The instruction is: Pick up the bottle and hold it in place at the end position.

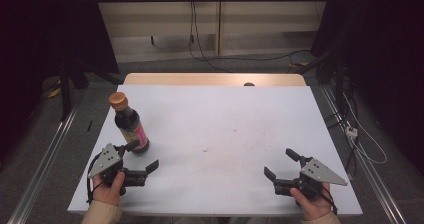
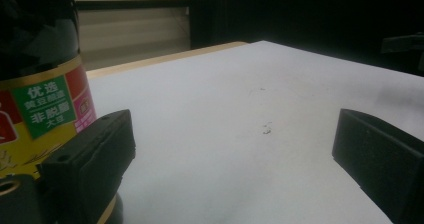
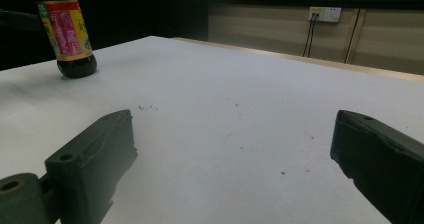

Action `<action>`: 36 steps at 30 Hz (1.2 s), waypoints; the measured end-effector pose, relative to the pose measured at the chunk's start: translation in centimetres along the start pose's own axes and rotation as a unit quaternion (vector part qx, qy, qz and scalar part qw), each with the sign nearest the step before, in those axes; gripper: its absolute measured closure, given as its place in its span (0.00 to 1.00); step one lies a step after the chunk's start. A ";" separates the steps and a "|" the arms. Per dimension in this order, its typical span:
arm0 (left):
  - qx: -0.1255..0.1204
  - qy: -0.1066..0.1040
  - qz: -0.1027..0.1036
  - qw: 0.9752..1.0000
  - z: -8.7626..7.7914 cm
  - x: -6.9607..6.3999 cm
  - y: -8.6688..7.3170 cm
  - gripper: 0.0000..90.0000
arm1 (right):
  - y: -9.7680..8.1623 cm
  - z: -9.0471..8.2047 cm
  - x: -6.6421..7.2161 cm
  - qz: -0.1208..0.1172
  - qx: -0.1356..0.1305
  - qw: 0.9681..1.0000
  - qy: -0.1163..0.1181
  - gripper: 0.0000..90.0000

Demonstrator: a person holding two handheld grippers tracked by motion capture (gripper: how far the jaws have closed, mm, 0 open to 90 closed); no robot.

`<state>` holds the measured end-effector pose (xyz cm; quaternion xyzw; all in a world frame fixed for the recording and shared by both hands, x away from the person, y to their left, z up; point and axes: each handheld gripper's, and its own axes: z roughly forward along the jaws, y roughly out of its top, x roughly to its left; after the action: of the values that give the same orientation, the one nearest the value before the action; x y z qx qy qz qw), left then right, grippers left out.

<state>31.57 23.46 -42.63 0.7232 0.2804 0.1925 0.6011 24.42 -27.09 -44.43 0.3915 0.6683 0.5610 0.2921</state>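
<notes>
Here, from my remote station, I see the sauce bottle standing upright on the white counter, its long axis vertical and its orange cap pointing straight up, near the counter's left edge. My left claw sits low just beside the bottle on its near side, jaws spread wide with nothing between them; one jaw reaches up next to the bottle's base, though I cannot tell whether it touches. My right claw rests well apart at the near right of the counter, jaws likewise spread and empty.

The high view gives the whole bottle, cap included, and both hands gripping the tools. The left gripper view crops the cap away but brings the bottle close: a yellow label with a green panel of white characters, rising directly behind one black jaw. The right gripper view sets the bottle far off at upper left, showing its label's pink side and the dark liquid at its base, with small dark specks scattered over the counter between.
</notes>
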 end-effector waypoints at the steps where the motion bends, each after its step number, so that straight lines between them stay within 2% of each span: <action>1: -0.001 -0.001 0.000 1.000 0.0 0.0 0.0 0.04 | 0.0 0.0 0.0 0.001 -0.001 1.000 0.000 0.04; 8: -0.006 0.012 -0.001 1.000 -0.2 0.0 0.1 0.03 | 0.0 -0.1 0.0 0.004 -0.003 1.000 -0.001 0.04; 10: -0.012 0.024 0.000 1.000 -0.2 0.0 0.3 0.03 | 0.0 -0.1 0.0 0.004 -0.002 1.000 0.000 0.04; 14: -0.015 0.049 -0.015 0.999 -0.2 0.1 0.6 0.03 | 0.0 -0.1 0.0 0.004 -0.002 1.000 0.000 0.04; 16: -0.007 0.067 -0.024 0.997 -0.1 0.2 0.7 0.04 | 0.1 -0.2 -0.1 0.005 -0.004 1.000 0.000 0.04; 19: -0.010 0.088 -0.029 0.996 -0.5 0.6 1.0 0.04 | 0.1 -0.2 -0.1 0.004 -0.005 1.000 0.000 0.04; 21: -0.015 0.095 -0.027 0.995 -0.7 0.9 1.4 0.04 | 0.1 -0.2 0.0 0.004 -0.005 1.000 0.000 0.04; 22: -0.018 0.100 -0.028 0.994 -0.7 1.0 1.6 0.05 | 0.1 -0.2 0.0 0.004 -0.004 1.000 0.000 0.04; 24: -0.012 0.126 -0.020 0.992 -0.7 1.2 2.0 0.05 | 0.1 -0.2 0.0 0.005 -0.004 1.000 0.001 0.04; 27: -0.019 0.143 -0.036 0.989 -1.0 1.6 2.1 0.06 | 0.1 -0.1 0.0 0.004 -0.002 1.000 0.000 0.04; 30: -0.005 0.153 -0.048 0.987 -1.2 1.7 1.8 0.07 | 0.1 -0.2 0.0 0.003 -0.006 1.000 0.001 0.04; 31: -0.004 0.158 -0.045 0.986 -1.1 1.9 1.7 0.07 | 0.1 -0.2 0.0 0.004 -0.004 1.000 0.001 0.04; 35: 0.001 0.189 -0.038 0.981 -0.8 2.4 1.8 0.08 | 0.0 -0.1 0.0 0.004 -0.003 1.000 0.002 0.04; 36: 0.000 0.189 -0.041 0.981 -0.6 2.6 1.9 0.09 | 0.0 -0.1 0.0 0.004 -0.003 1.000 0.003 0.04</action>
<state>33.49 25.38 -40.83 0.6615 0.4182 0.3014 0.5447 24.30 -27.12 -44.37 0.3918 0.6657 0.5655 0.2892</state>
